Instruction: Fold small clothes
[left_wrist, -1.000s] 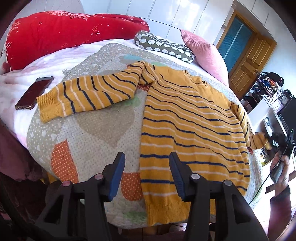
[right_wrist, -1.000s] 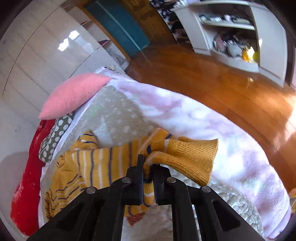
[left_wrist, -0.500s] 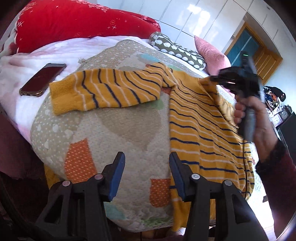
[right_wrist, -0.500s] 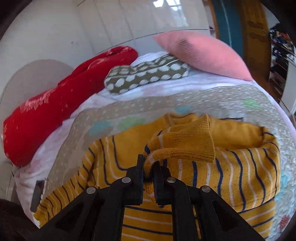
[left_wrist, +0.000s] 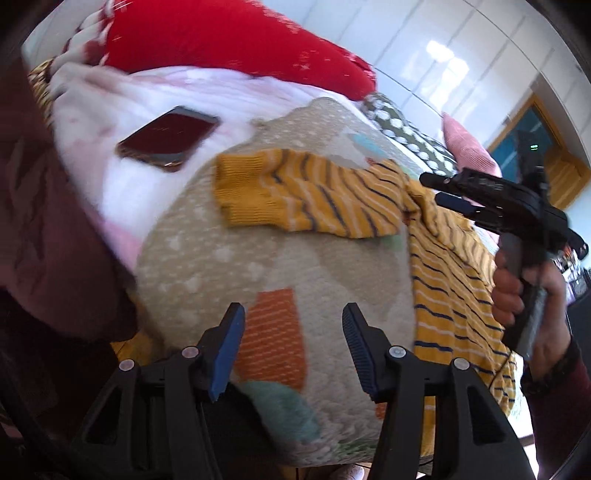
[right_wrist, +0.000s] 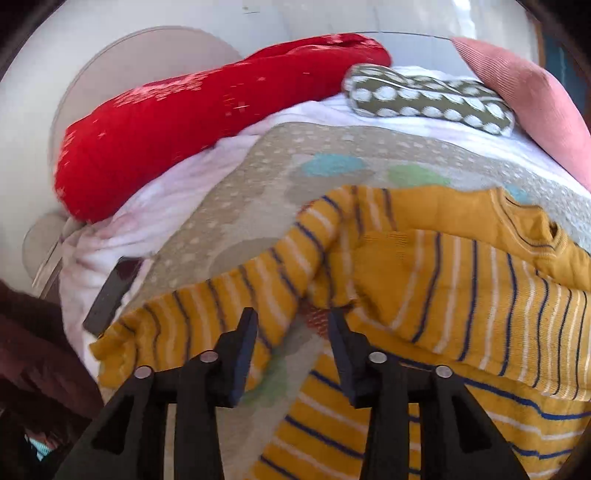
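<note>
A small mustard sweater with navy and white stripes (right_wrist: 461, 280) lies on a patterned quilt (left_wrist: 229, 258) on the bed. Its right sleeve is folded across the chest. Its left sleeve (left_wrist: 295, 195) stretches out toward the phone, also seen in the right wrist view (right_wrist: 207, 314). My left gripper (left_wrist: 293, 347) is open and empty, low over the quilt's near edge, short of the left sleeve. My right gripper (right_wrist: 291, 339) is open and empty, over the armpit of the left sleeve. It also shows in the left wrist view (left_wrist: 439, 188), held by a hand.
A dark phone (left_wrist: 170, 138) lies on the white-pink blanket beside the left cuff. A red bolster (right_wrist: 192, 110), a spotted green cushion (right_wrist: 428, 96) and a pink pillow (right_wrist: 524, 99) line the far side of the bed. A wooden door (left_wrist: 554, 166) is at right.
My right gripper has opened and let go of the right sleeve, which now lies folded over the chest. My left gripper has swung left toward the left sleeve and the phone.
</note>
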